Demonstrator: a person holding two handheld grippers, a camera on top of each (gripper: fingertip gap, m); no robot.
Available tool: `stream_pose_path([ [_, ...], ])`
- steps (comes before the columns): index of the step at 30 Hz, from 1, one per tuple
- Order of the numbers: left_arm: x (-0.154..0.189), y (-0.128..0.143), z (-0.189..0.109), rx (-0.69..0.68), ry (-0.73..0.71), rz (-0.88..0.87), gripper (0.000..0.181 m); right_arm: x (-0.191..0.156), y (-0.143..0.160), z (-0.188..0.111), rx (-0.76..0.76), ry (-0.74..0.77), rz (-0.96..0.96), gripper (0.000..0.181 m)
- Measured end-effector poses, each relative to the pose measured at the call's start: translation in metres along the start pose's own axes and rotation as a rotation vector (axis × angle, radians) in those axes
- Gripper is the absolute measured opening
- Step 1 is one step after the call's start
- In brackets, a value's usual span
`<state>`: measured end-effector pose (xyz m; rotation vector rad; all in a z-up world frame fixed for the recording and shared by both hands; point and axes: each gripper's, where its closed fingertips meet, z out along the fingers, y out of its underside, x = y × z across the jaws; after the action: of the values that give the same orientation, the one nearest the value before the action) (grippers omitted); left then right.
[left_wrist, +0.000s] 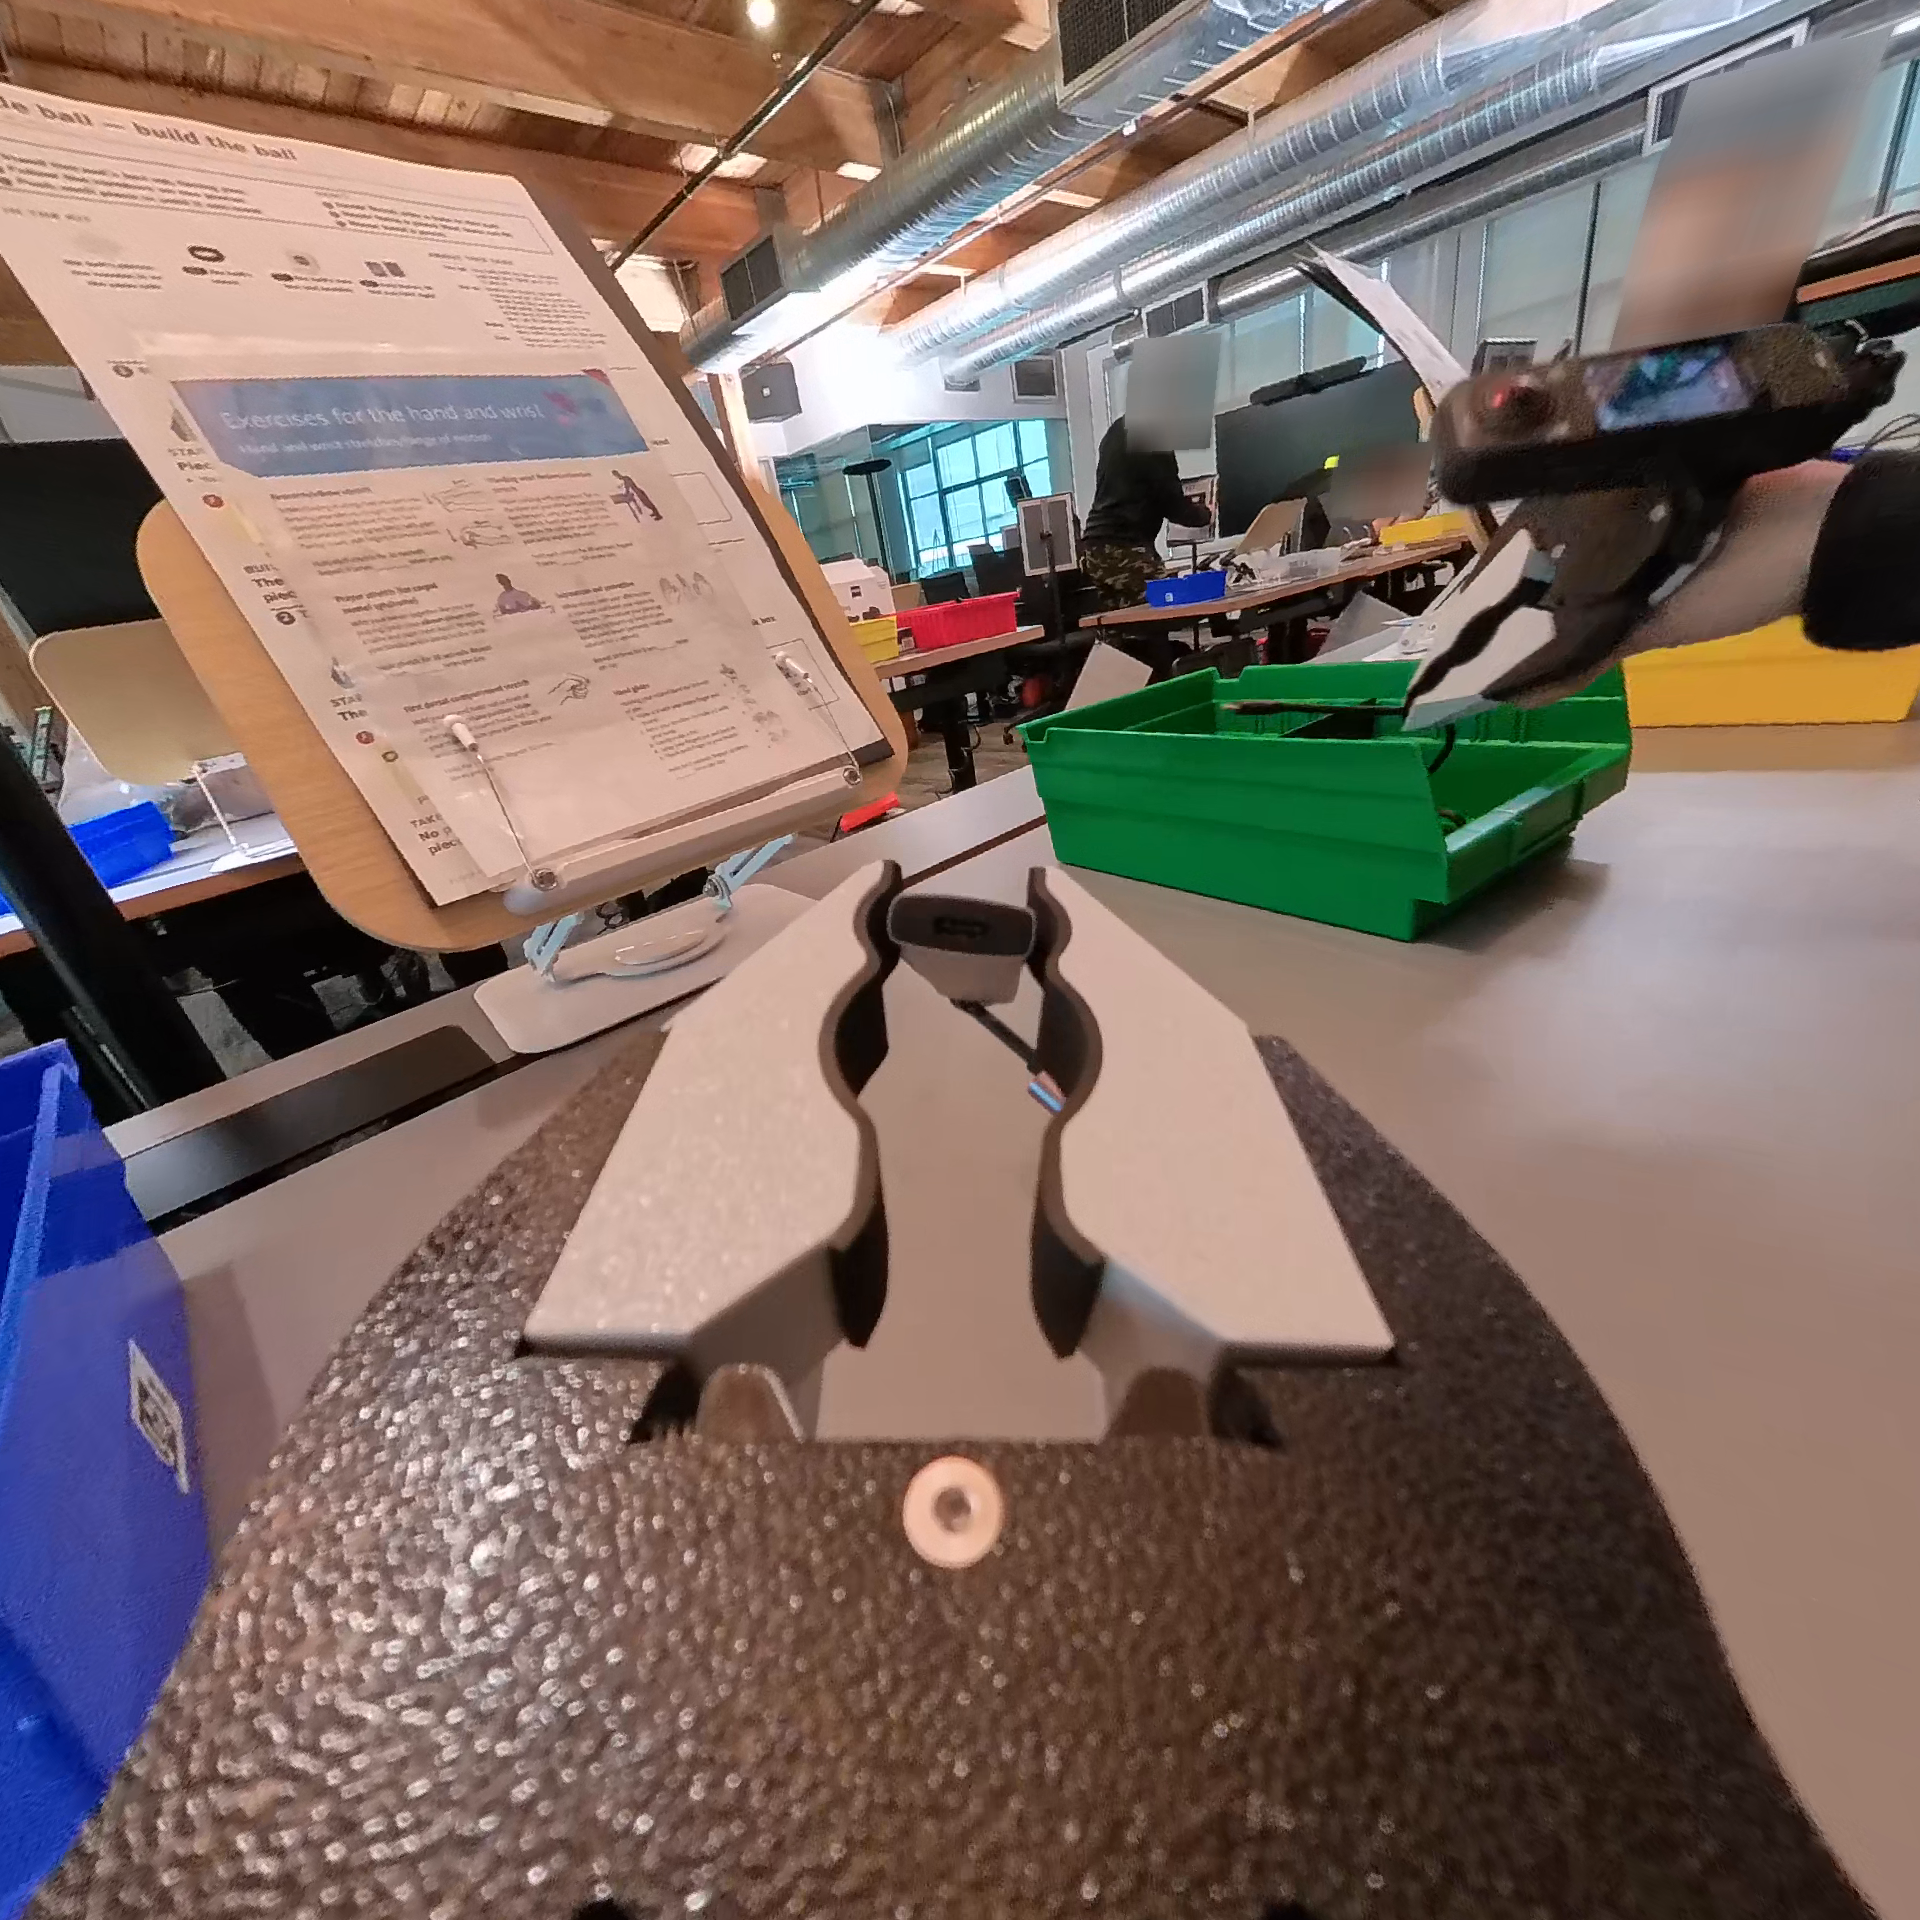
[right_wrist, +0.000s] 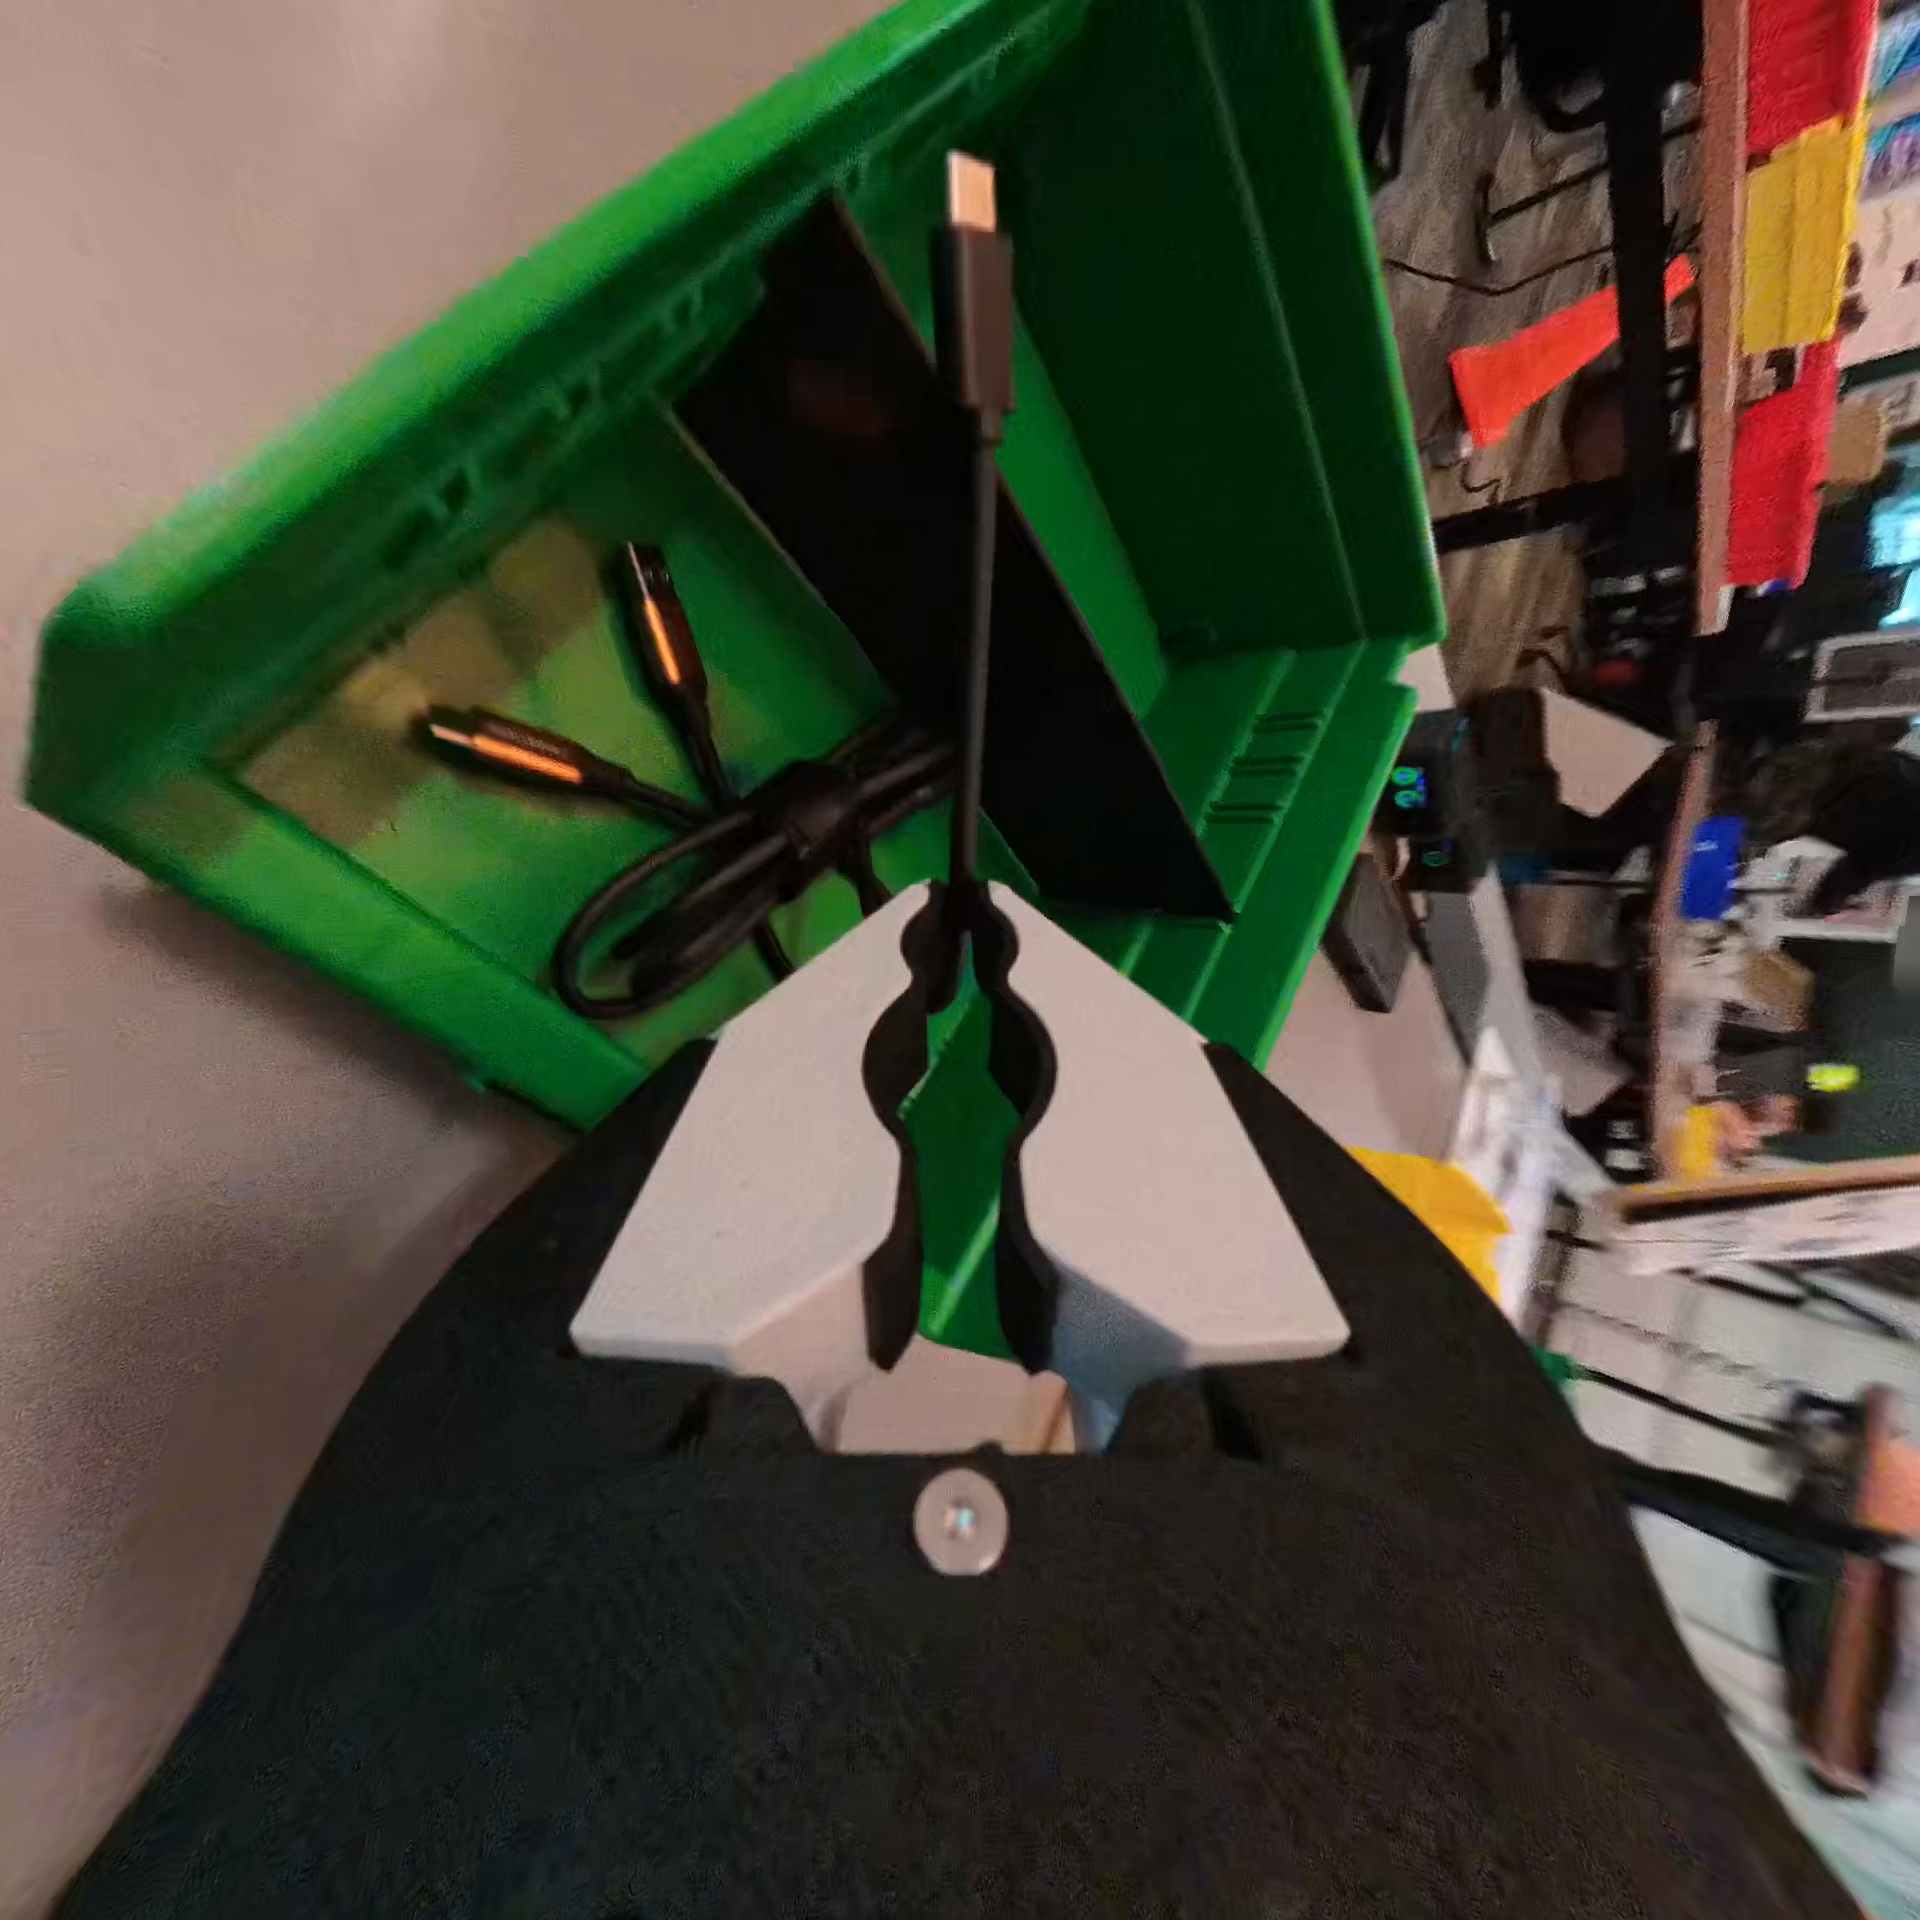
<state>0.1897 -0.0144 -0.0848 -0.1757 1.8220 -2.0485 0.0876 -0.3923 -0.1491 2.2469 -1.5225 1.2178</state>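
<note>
In the left wrist view, a wooden document stand (left_wrist: 312, 665) with printed sheets fills the upper left, a blue plastic bin (left_wrist: 73, 1403) sits at the left edge, and a green plastic divided bin (left_wrist: 1299, 821) stands on the grey tabletop (left_wrist: 1558, 1091) at centre right. The left gripper (left_wrist: 958, 945) is clamped on a small grey adapter with a port (left_wrist: 961, 940), a thin black lead trailing below it. The right gripper (left_wrist: 1455, 691) hangs over the green bin, blurred.

In the right wrist view, the right gripper (right_wrist: 958, 902) pinches a thin black cable (right_wrist: 977, 623) just behind its metal-tipped plug (right_wrist: 971, 197), which points to the upper centre. Beyond, 2 orange-marked connectors (right_wrist: 582, 717) and coiled black cable lie in the green bin (right_wrist: 312, 582) beside a black divider (right_wrist: 935, 540).
</note>
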Motion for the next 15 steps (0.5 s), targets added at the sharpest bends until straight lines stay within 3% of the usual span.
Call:
stream_pose_path([
  [3,0.001,0.0,0.001,0.0,0.003,-0.002,0.022,-0.016,0.01,0.002,-0.092,-0.026,-0.266,0.003],
  [6,0.002,0.0,0.001,-0.002,0.005,0.004,0.022,-0.012,0.011,0.002,-0.149,0.039,-0.368,0.004],
  [8,0.002,0.0,0.001,-0.002,0.005,0.001,0.022,-0.014,0.002,0.002,-0.103,0.042,-0.334,0.01],
  [11,0.001,0.001,0.0,0.0,0.004,-0.003,0.022,-0.012,-0.012,-0.008,0.007,0.005,-0.159,0.045],
  [15,0.001,0.001,0.0,0.0,0.013,-0.017,0.022,-0.01,-0.036,-0.035,0.206,-0.114,0.059,0.053],
])
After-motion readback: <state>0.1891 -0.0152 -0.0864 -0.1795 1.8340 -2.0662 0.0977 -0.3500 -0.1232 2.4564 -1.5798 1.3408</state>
